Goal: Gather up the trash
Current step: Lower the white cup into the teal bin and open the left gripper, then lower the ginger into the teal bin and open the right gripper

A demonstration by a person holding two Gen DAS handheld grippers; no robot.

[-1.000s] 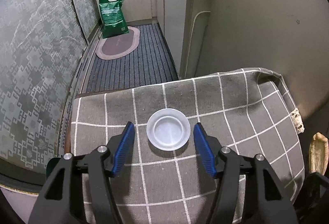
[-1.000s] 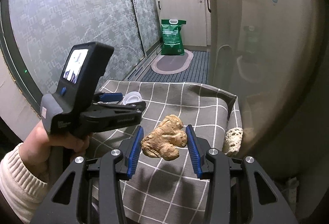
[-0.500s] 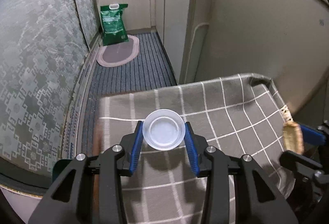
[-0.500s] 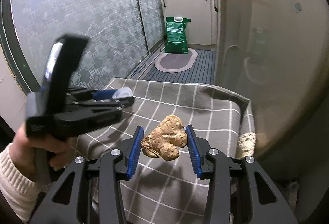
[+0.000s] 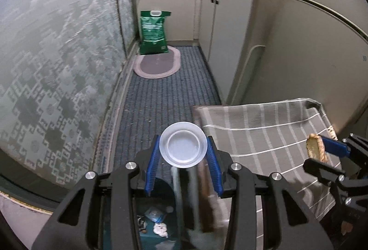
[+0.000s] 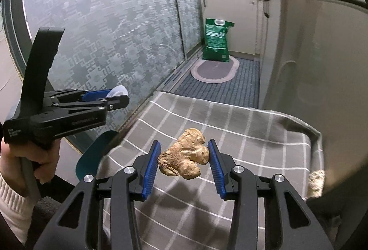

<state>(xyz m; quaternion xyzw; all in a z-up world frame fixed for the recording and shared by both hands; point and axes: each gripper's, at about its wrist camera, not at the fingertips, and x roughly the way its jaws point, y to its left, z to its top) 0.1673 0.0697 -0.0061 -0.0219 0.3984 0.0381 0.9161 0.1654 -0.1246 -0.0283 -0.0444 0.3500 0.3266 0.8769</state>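
Fingers of the left gripper (image 5: pixel 183 163) clamp one clear lid (image 5: pixel 183 148), carried off the cloth-covered surface (image 5: pixel 264 126) and hanging above the teal bin (image 5: pixel 158 211), likely for dropping. Right gripper (image 6: pixel 184 163) fingers squeeze one ginger root (image 6: pixel 185 154), lifted over the surface, probably bound for the same bin. Two trash items, one per gripper.

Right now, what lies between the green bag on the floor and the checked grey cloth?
In the left wrist view, an oval grey-pink mat just before the green bag, then bare blue ribbed floor runner up to the checked grey cloth.
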